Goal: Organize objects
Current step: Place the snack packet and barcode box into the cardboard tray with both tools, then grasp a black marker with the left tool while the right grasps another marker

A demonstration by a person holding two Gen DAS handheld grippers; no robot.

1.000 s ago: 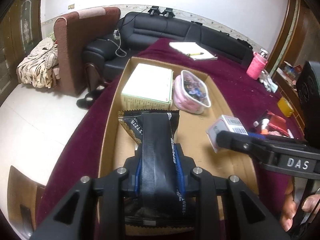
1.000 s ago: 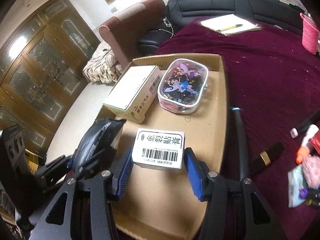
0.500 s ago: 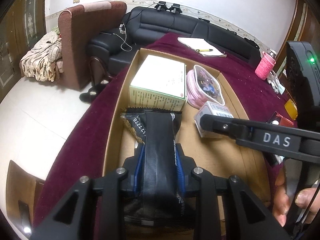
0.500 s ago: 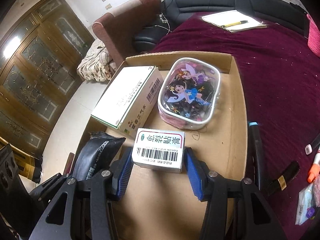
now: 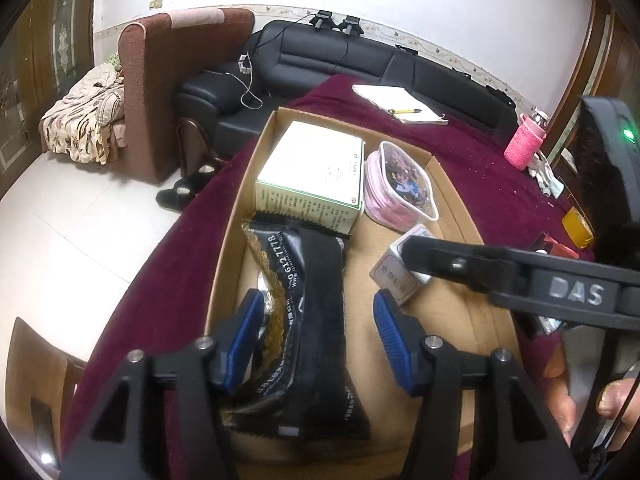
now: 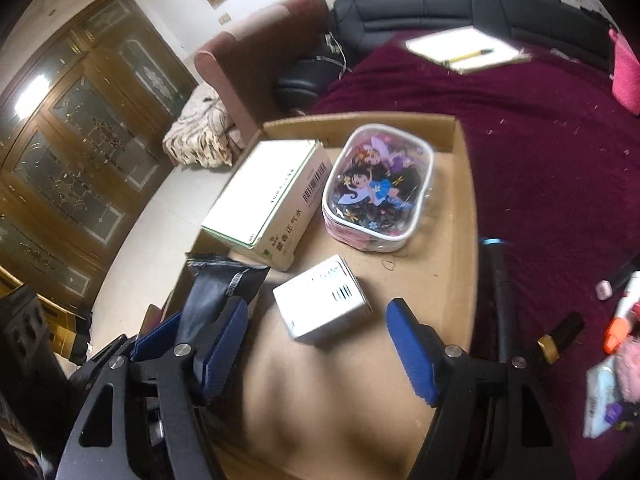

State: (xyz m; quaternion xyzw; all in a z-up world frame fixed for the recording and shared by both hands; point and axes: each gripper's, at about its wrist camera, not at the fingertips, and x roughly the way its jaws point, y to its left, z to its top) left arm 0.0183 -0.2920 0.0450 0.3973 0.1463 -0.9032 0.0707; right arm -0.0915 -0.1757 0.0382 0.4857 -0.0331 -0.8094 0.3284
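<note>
A shallow cardboard tray [image 5: 232, 236] [image 6: 466, 200] lies on a maroon tablecloth. In it lie a black snack packet [image 5: 316, 304] [image 6: 212, 288], a small white medicine box [image 6: 324, 308] [image 5: 394, 276], a large white-green box [image 5: 316, 176] [image 6: 268, 192] and a clear cartoon pouch [image 5: 400, 188] [image 6: 378, 188]. My left gripper [image 5: 320, 332] is open, its blue pads either side of the packet. My right gripper [image 6: 320, 344] is open just behind the small box, which lies free on the tray floor.
A notepad with a pen [image 5: 400, 102] lies at the table's far end. A pink-sleeved bottle [image 5: 524, 144], markers and small items [image 6: 616, 320] lie on the cloth to the right. A black pen [image 6: 500, 280] lies along the tray's right rim. Sofas stand behind.
Both grippers have opened. The left let go of the black packet, the right let go of the small white box, which now lies turned on the tray floor.
</note>
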